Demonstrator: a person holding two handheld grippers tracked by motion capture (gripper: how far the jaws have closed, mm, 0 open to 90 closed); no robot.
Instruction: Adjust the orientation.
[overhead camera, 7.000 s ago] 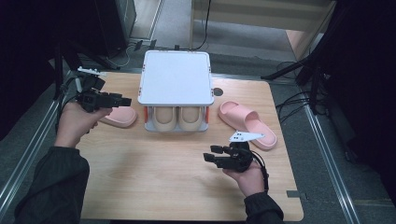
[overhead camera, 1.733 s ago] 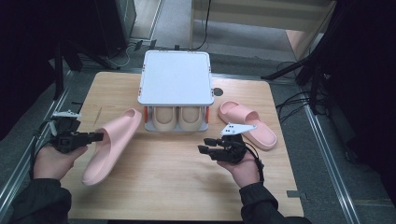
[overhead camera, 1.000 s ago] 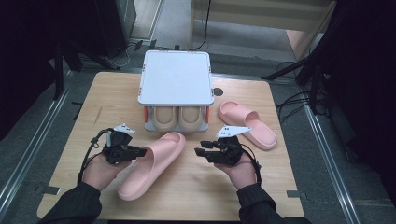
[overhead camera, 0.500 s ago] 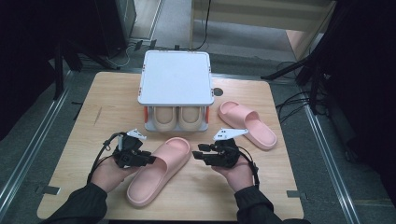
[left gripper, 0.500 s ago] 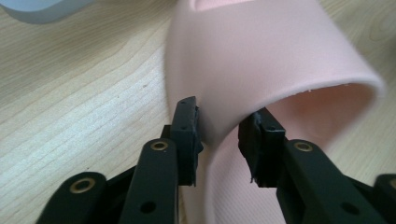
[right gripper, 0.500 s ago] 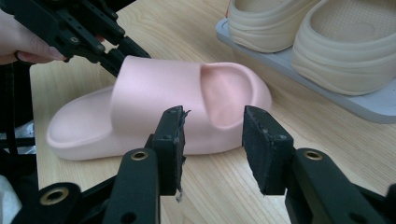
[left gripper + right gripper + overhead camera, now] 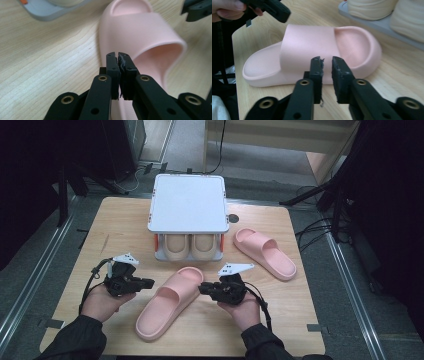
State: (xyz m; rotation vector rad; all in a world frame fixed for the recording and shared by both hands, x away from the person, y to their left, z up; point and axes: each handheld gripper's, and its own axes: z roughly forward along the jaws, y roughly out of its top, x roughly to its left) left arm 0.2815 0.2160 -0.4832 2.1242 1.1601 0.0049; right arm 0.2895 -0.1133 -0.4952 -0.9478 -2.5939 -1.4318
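Note:
A pink slipper point(image 7: 170, 302) lies slantwise on the wooden table point(image 7: 310, 310) between my two grippers, its toe toward the rack. My left gripper point(image 7: 150, 282) sits just left of the slipper's strap point(image 7: 147, 32). Its jaws have just closed, and the gripper point(image 7: 118, 55) is shut on nothing. My right gripper point(image 7: 202, 288) points at the slipper's right side point(image 7: 312, 45). Its jaws have been closing, and the gripper point(image 7: 326, 60) keeps a narrow gap with nothing in it. A second pink slipper point(image 7: 265, 252) lies at the right.
A small rack with a white top point(image 7: 187, 202) stands at the back middle, with two beige slippers point(image 7: 190, 247) on its lower shelf. Bare wood lies along the table's front edge and far left. Metal rails run down both sides of the table.
My left gripper carried the pink slipper from the left to the middle, let it go and drew back a little to the left. My right gripper dropped slightly toward the slipper and narrowed its jaws.

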